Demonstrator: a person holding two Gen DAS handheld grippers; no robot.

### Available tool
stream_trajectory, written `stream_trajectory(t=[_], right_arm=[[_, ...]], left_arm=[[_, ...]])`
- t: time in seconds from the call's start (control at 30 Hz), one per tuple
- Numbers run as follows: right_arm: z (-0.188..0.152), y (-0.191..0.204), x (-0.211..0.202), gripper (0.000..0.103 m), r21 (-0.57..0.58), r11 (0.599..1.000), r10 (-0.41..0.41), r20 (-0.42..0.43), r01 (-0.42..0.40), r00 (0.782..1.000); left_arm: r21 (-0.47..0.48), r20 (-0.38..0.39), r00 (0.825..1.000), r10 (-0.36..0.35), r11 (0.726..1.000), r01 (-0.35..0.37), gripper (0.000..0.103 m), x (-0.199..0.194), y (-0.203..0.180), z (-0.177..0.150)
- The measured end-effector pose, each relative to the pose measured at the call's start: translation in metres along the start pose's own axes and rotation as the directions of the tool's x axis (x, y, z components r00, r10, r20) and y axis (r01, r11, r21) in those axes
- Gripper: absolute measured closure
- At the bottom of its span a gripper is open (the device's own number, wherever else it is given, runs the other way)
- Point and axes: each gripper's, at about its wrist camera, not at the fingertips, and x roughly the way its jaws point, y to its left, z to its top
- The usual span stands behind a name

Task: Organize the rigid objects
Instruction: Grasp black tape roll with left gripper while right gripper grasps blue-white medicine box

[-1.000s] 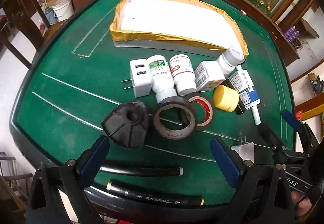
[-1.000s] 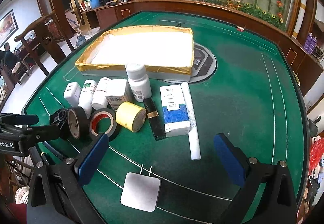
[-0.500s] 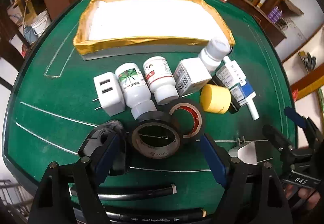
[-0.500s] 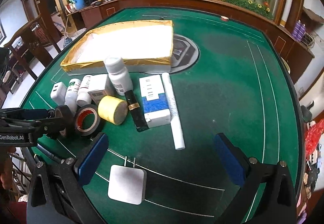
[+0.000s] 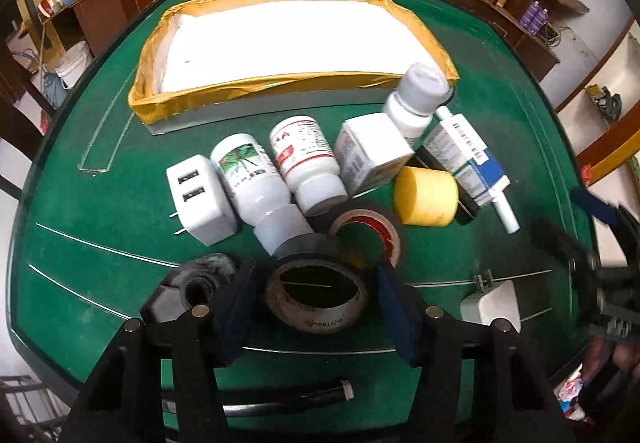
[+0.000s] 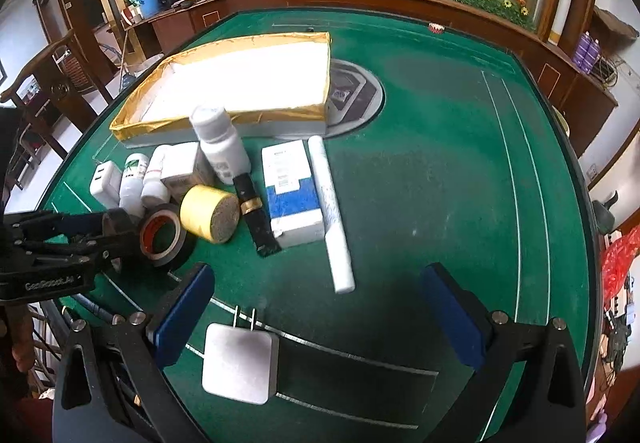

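Note:
My left gripper point(image 5: 314, 297) has its blue pads on either side of a black tape roll point(image 5: 318, 293) lying on the green table; whether they press on it is not clear. A second black roll with a red core point(image 5: 370, 231) leans behind it. A black knob point(image 5: 192, 285) lies left of the left pad. My right gripper point(image 6: 316, 313) is open and empty above a white plug adapter point(image 6: 240, 361). A gold-edged white tray point(image 5: 280, 43) stands at the back.
In front of the tray lie a white USB charger point(image 5: 198, 193), two white bottles point(image 5: 256, 179), a white box point(image 5: 370, 153), an upright bottle point(image 5: 416, 103), a yellow roll point(image 5: 426, 197), a blue-white box point(image 6: 292, 191), a white tube point(image 6: 332, 215). Black pens point(image 5: 280, 399) lie near the table edge.
My left gripper has moved forward and narrowed until its pads flank the black tape roll. My right gripper has shifted slightly over the white plug adapter and stays open.

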Motion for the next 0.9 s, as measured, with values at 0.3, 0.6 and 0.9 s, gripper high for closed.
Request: stream_trajectory(t=[0.3,0.6,0.9], right_arm=[[0.047,-0.001,0.030,0.045,-0.042,0.993,0.106,-0.073,-0.109,0.992],[0.052,0.019,0.078,0.060,-0.093,0.986,0.115,-0.201,-0.135,0.973],[0.055,0.016,0.052,0.070,-0.054,0.985,0.155,-0.139,-0.163,0.978]], left_arm=[[0.112,-0.031,0.998,-0.058,0.992,0.061,0.041,0.003,-0.034,-0.005],[0.046,-0.025,0.995,-0.100,0.994,0.101,0.041,-0.004,-0.021,-0.016],[0.016,0.019,0.993,-0.114,0.993,0.113,0.041,-0.023,-0.010,-0.019]])
